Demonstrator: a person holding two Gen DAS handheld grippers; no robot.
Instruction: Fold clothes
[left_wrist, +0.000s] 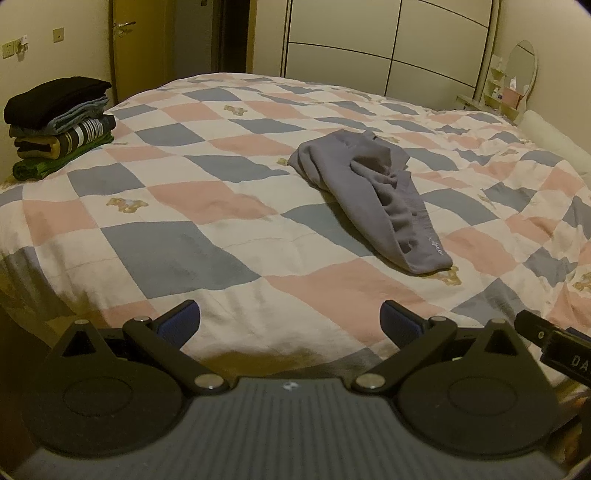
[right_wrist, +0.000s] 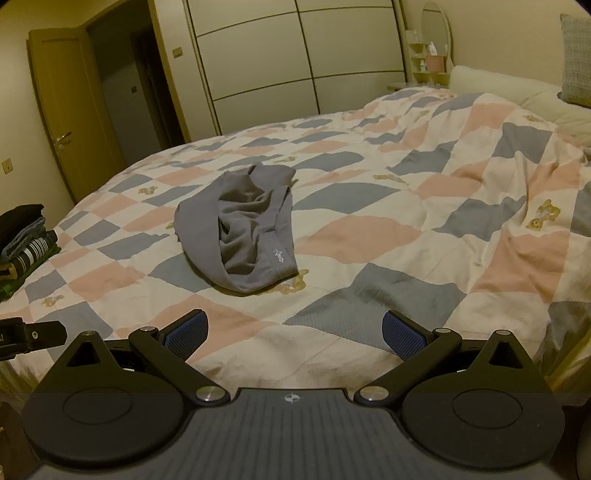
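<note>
At the far left, about ten o'clock from my left gripper (left_wrist: 290, 317), a stack of folded clothes (left_wrist: 59, 125) sits at the edge of the bed (left_wrist: 177, 258): black on top, then blue, striped and green layers. Those already lie as the task wants them; whether I put them there I cannot say from this.

The piece that counts is the grey garment (left_wrist: 365, 199), lying loose and crumpled on the checked quilt, well apart from the stack. From my left gripper it lies at about one o'clock, and its long axis runs from eleven o'clock at the far end to five o'clock at the near end, where a band with a small white logo points toward me. My left gripper is released, its two blue-padded fingers (left_wrist: 181, 325) spread wide with nothing between them.

From my right gripper (right_wrist: 293, 332) the same grey garment (right_wrist: 236, 229) lies at about eleven o'clock, its logo band nearest me and turned a little right. This gripper is also released and empty, fingers (right_wrist: 402, 336) splayed.

So the garment sits between my two lines of sight, ahead of both, neither gripper touching it. I judge the near band end about equally reachable, perhaps slightly closer to the right. It looks unfolded, bunched with its inside showing, so it would need spreading flat.
</note>
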